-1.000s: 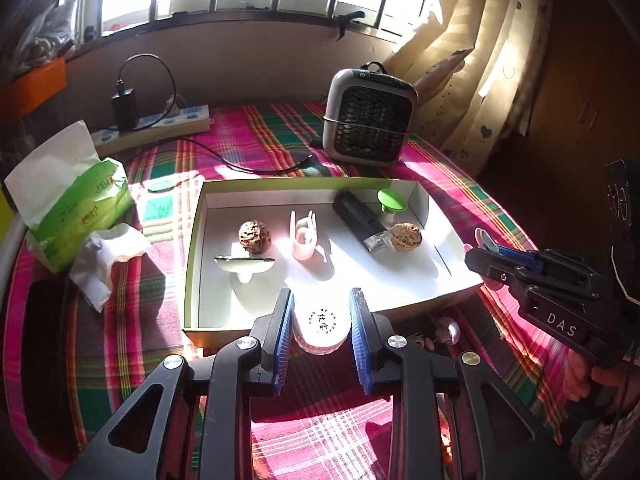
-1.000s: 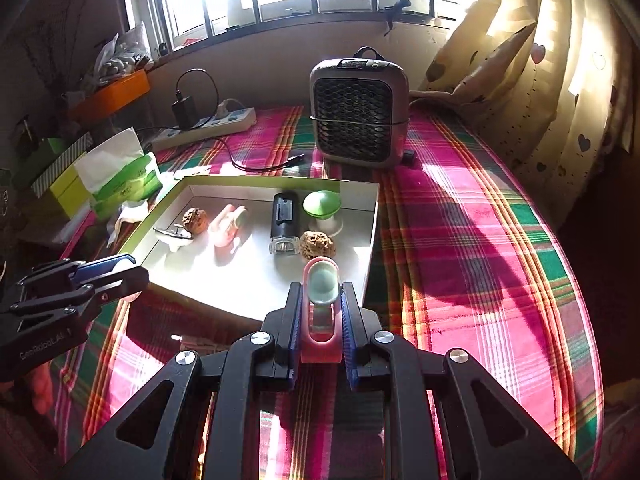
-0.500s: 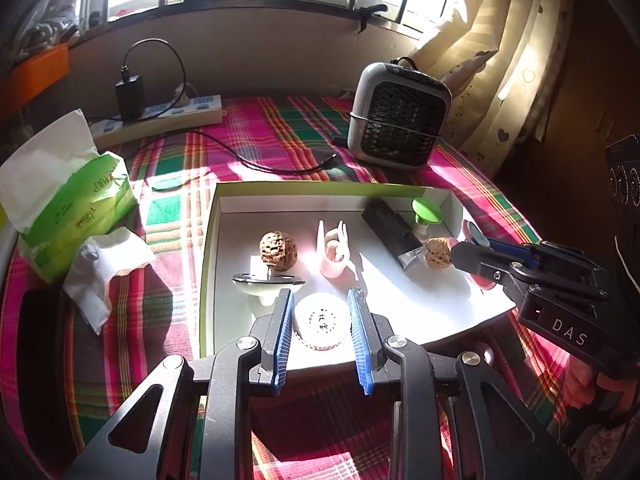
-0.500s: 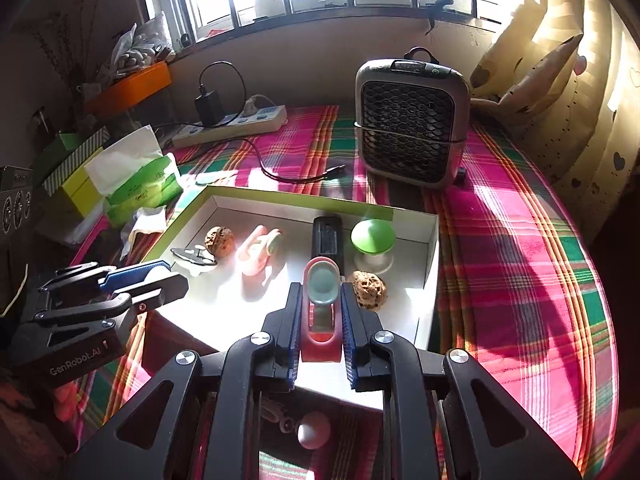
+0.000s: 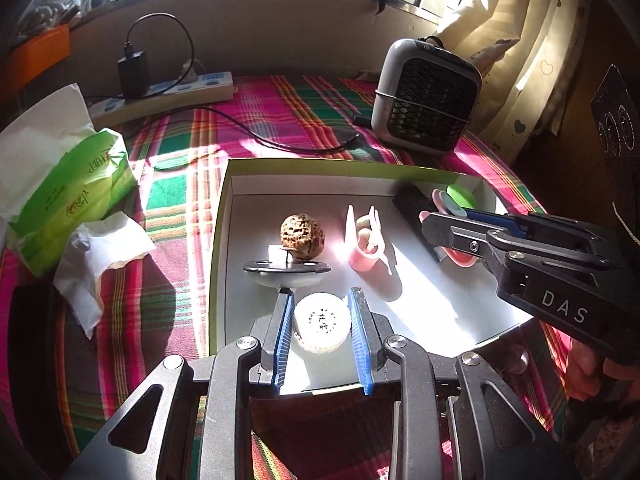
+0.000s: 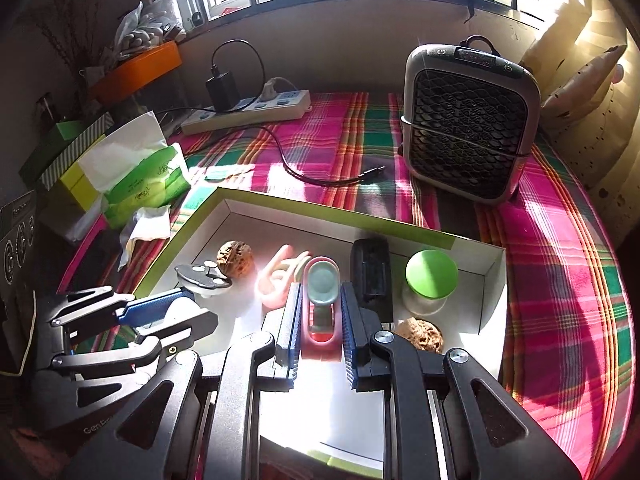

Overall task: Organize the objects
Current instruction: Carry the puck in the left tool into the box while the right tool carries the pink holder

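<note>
A white tray with a green rim [image 5: 340, 168] [image 6: 320, 212] lies on the plaid cloth. My left gripper [image 5: 321, 304] is shut on a round white disc [image 5: 320, 322], held over the tray's near left part. My right gripper [image 6: 320, 296] [image 5: 444, 216] is shut on a pink object with a grey-green oval top [image 6: 322, 292], held over the tray's middle. In the tray lie a walnut [image 5: 302, 236], a pink hand-shaped holder [image 5: 366, 240], a black-topped white piece [image 5: 286, 270], a black box [image 6: 370, 272], a green-lidded jar [image 6: 431, 276] and a second walnut [image 6: 424, 332].
A grey fan heater [image 6: 466, 124] stands behind the tray at the right. A power strip with charger and cable [image 6: 248, 110] lies at the back. A green tissue pack [image 5: 68, 176] and crumpled tissue [image 5: 100, 256] lie left of the tray. Curtains hang at the right.
Both grippers have moved forward with their objects, from in front of the tray's near edge to over the tray's inside. Both stay shut on what they hold.
</note>
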Motion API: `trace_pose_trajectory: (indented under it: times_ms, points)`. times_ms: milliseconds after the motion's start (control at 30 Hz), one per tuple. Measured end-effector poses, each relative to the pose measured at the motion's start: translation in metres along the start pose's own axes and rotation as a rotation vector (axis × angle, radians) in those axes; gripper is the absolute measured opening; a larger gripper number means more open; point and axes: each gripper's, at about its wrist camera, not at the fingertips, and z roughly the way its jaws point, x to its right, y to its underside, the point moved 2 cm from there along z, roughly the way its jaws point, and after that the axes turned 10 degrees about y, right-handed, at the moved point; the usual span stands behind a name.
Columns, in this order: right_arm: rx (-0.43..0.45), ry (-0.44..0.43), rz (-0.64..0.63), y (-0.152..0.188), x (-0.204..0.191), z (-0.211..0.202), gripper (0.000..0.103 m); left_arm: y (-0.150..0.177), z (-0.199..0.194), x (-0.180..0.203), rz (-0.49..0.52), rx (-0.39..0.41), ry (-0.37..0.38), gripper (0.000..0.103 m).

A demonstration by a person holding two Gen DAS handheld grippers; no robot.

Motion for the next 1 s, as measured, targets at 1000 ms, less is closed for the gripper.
trace_pose_trajectory:
  times_ms: [1000]
  points:
    - [-0.054,0.038,-0.035,-0.004,-0.011,0.034,0.019,0.0,0.006,-0.002,0.027,0.009,-0.053,0.025]
